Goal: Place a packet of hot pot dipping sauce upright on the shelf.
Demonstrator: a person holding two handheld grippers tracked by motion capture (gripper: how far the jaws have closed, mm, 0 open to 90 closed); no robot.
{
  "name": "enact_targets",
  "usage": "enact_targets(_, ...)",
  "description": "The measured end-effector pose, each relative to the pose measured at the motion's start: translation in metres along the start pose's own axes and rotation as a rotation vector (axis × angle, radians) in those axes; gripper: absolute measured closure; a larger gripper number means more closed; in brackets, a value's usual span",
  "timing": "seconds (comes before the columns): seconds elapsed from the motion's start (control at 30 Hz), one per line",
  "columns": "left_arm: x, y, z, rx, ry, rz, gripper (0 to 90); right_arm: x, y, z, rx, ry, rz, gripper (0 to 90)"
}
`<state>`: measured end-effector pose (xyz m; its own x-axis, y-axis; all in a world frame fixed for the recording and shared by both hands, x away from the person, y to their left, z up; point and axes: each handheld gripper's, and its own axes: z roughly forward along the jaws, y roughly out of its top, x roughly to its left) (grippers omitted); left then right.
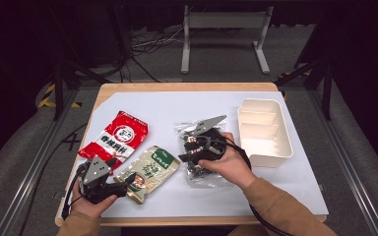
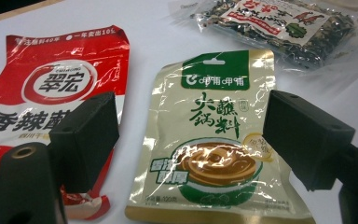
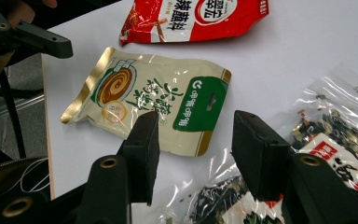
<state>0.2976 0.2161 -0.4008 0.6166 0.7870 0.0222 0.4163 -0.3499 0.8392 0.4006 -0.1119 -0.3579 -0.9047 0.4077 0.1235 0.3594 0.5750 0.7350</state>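
Note:
A beige and green sauce packet (image 1: 147, 172) lies flat near the table's front, left of centre. My left gripper (image 1: 127, 183) sits at its near end, open, with the packet (image 2: 205, 144) seen between the spread jaws (image 2: 196, 135). A red packet (image 1: 115, 137) lies to its left and farther back. A clear bag of dark dried food (image 1: 202, 160) lies in the middle. My right gripper (image 1: 184, 156) hovers over the bag's left part, open (image 3: 196, 149), pointing at the sauce packet (image 3: 144, 102). The bag's film (image 3: 335, 140) spreads under the right jaw.
A white divided plastic box (image 1: 265, 130) stands at the right of the white sheet (image 1: 177, 108) that covers the wooden table. The table's front edge runs just behind the left hand (image 1: 91, 204). Cables trail from both grippers.

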Motion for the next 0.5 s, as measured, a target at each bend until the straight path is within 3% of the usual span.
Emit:
enact_targets(0.33, 0.000, -0.006, -0.008, -0.007, 0.023, -0.022, 18.7, -0.003, 0.009, 0.021, 0.021, 0.017, -0.004, 47.9)
enact_targets(0.5, 0.001, -0.006, -0.008, -0.009, 0.023, -0.025, 18.6, -0.008, 0.011, 0.033, 0.057, 0.022, 0.029, 45.0)
